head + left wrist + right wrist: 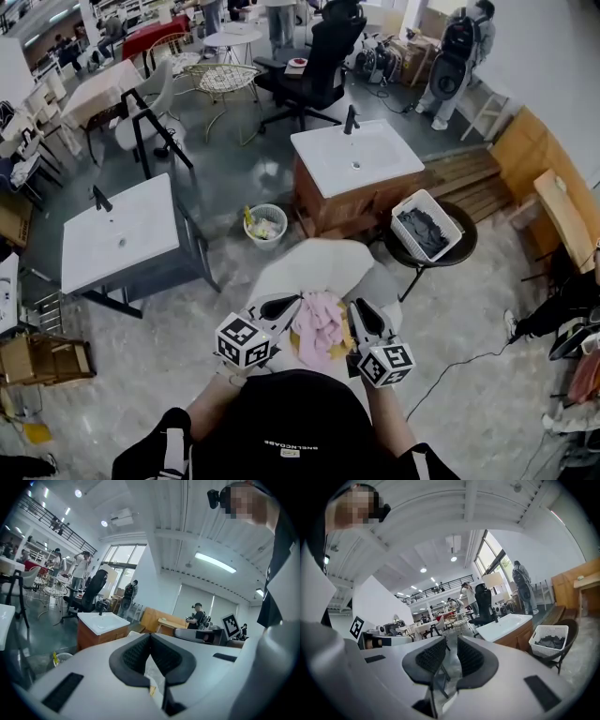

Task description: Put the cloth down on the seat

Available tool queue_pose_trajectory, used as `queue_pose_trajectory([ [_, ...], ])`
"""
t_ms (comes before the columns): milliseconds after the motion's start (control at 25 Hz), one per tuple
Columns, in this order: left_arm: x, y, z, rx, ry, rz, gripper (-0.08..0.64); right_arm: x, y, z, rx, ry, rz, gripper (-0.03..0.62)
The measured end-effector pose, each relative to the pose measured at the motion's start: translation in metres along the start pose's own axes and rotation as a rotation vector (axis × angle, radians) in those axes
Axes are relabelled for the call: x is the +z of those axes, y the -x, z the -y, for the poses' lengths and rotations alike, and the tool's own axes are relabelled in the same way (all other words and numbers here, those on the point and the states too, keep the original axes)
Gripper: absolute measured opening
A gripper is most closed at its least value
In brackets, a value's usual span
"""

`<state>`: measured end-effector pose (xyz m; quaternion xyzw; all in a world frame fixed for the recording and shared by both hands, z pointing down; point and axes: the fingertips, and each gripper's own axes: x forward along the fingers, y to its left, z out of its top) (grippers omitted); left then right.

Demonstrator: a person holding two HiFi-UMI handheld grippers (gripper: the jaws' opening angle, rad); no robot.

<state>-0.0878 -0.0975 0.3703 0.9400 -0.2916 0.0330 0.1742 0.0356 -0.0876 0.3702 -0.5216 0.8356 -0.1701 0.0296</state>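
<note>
cloth (319, 330), pink and bunched, hangs between the two tongs over the near edge of the pale seat (314, 262), close to the person's chest. the left tongs (294, 302) are pressed fully together, and in the left gripper view a thin pale fold (154, 679) sits pinched low between the pads, which looks to be a corner of the cloth. the right tongs (354, 311) stand a narrow gap apart with only floor showing through them, so they hold nothing. the grip looks slight: a jolt could pull the fold free early. let go here, the cloth might land short or slide off the seat's edge to the floor (234, 187).
</note>
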Motion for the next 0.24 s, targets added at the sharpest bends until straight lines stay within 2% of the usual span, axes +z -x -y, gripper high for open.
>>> queue_pose_trajectory([
  [240, 0.0012, 0.0017, -0.0037, 0.003, 0.007, 0.011, 0.014, 0.0002, -0.0014, -0.0037, -0.001, 0.0, 0.007, 0.095],
])
